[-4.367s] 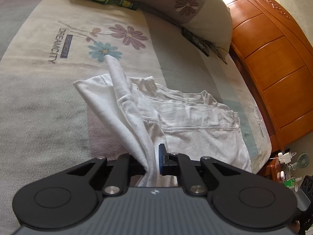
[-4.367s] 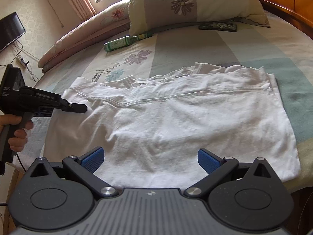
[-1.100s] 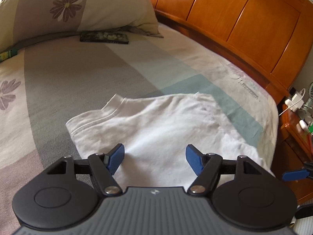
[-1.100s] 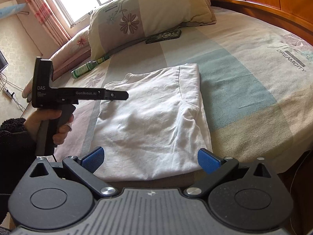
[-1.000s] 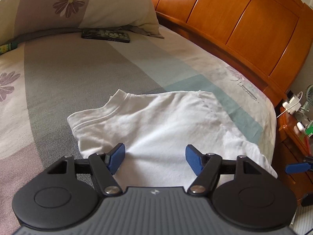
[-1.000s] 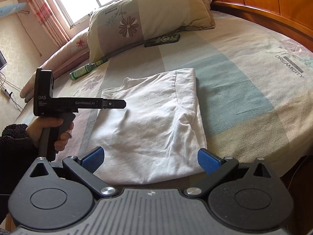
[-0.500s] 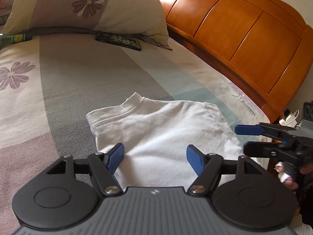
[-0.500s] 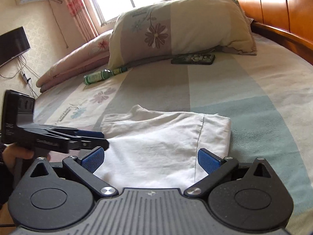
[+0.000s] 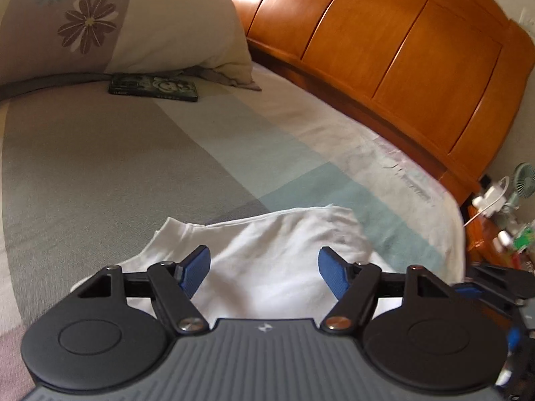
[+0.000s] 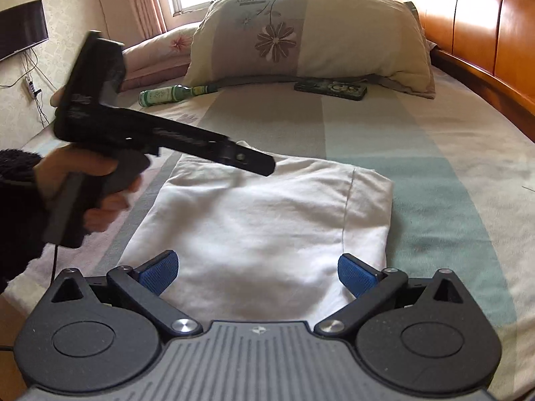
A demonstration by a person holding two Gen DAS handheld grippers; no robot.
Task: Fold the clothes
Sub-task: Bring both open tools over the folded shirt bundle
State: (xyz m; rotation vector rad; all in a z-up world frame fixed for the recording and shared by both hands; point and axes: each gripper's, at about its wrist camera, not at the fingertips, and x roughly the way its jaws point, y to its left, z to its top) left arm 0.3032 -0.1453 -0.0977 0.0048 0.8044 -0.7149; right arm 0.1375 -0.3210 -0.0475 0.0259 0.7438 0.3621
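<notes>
Bed (image 10: 451,140) w/ wood headboard behind. Left gripper (image 9: 264,272) was empty, jaws closing slightly; right gripper (image 10: 257,272) empty, jaws apart. Folded white shirt (image 10: 267,220) lay just ahead at 12 o'clock of both, long axis 6–12, left nearer. Vs 4 s earlier: shirt narrower, refolded.

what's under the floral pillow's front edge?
A dark flat patterned case lies at the cream floral pillow edge, fully in view. The green glass bottle has its neck end there; whether it reaches underneath is hidden.
</notes>
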